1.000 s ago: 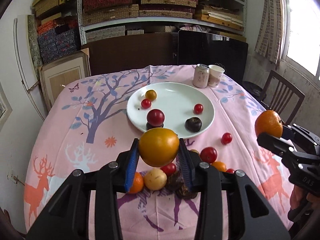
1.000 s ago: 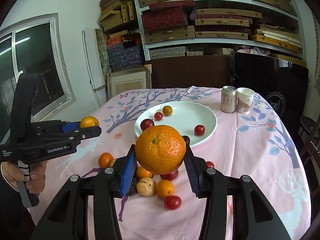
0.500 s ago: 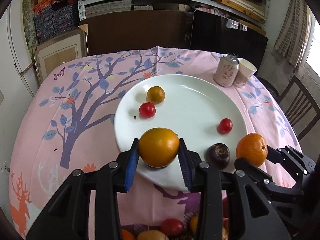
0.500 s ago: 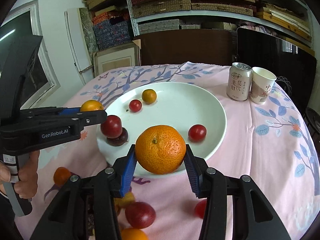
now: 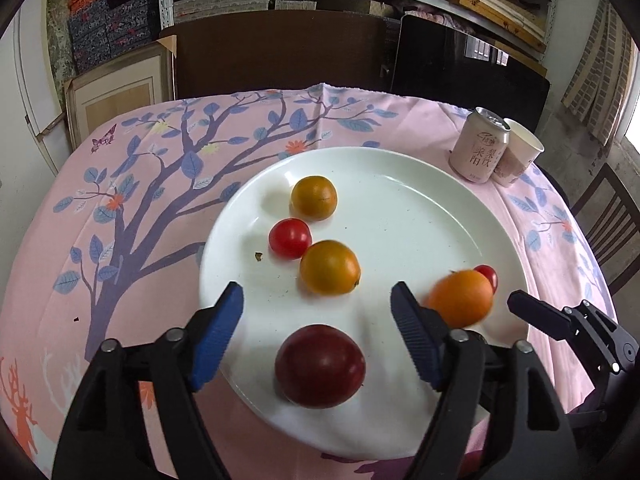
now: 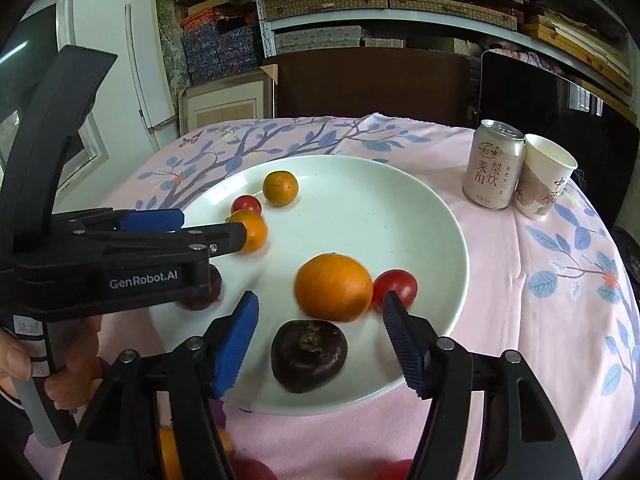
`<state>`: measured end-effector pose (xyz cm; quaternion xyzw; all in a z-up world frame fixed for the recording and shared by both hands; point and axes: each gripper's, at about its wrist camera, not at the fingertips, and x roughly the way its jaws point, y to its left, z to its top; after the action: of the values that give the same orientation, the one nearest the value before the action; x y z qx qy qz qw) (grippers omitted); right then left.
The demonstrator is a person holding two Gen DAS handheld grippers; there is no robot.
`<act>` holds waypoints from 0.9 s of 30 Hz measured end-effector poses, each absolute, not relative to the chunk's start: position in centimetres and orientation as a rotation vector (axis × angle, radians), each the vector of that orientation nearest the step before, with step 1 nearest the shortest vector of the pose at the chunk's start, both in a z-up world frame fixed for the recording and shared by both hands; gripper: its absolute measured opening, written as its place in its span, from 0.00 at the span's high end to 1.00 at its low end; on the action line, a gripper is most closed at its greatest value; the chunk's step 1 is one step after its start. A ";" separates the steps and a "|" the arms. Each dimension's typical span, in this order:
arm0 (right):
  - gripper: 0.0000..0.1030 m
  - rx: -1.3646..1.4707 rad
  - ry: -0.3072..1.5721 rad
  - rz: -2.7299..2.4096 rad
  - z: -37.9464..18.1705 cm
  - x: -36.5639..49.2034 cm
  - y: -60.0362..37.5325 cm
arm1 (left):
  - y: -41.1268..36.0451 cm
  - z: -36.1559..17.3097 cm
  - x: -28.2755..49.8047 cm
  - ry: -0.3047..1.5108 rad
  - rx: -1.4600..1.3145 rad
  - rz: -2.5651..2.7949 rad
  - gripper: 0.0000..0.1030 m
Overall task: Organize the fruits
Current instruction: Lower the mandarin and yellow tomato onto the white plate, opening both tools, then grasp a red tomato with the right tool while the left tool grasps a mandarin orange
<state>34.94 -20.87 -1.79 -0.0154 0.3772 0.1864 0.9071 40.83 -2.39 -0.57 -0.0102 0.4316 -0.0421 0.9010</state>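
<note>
I see both claws spread, jaws just opened: left claw (image 5: 316, 330) empty above round white plate (image 5: 420, 216), right claw (image 6: 320, 336) likewise; pale drink can (image 6: 494, 168) and paper cup (image 6: 544, 180) stand clear; blurred orange mandarin (image 6: 334, 286) beyond.

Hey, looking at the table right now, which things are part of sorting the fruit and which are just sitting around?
Part of the job:
plate
orange
yellow tomatoes
red tomatoes
plum
dark fruit

Just lying about:
can
paper cup
tablecloth
</note>
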 end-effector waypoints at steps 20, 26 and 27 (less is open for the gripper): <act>0.31 0.059 0.780 0.353 0.6 24.0 -26.2 | 1.4 2.3 27.3 0.835 -0.017 -0.081 0.17; 0.30 0.056 0.797 0.363 -0.1 20.2 -26.4 | 2.7 1.3 23.1 0.836 0.005 -0.075 0.17; 0.29 0.054 0.803 0.367 -0.4 19.7 -26.4 | 3.0 1.0 22.5 0.840 0.006 -0.074 0.17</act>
<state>19.66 -26.36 -0.38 0.0261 0.3885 0.1774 0.9038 22.47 3.02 1.00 0.0027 0.4076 -0.0361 0.9124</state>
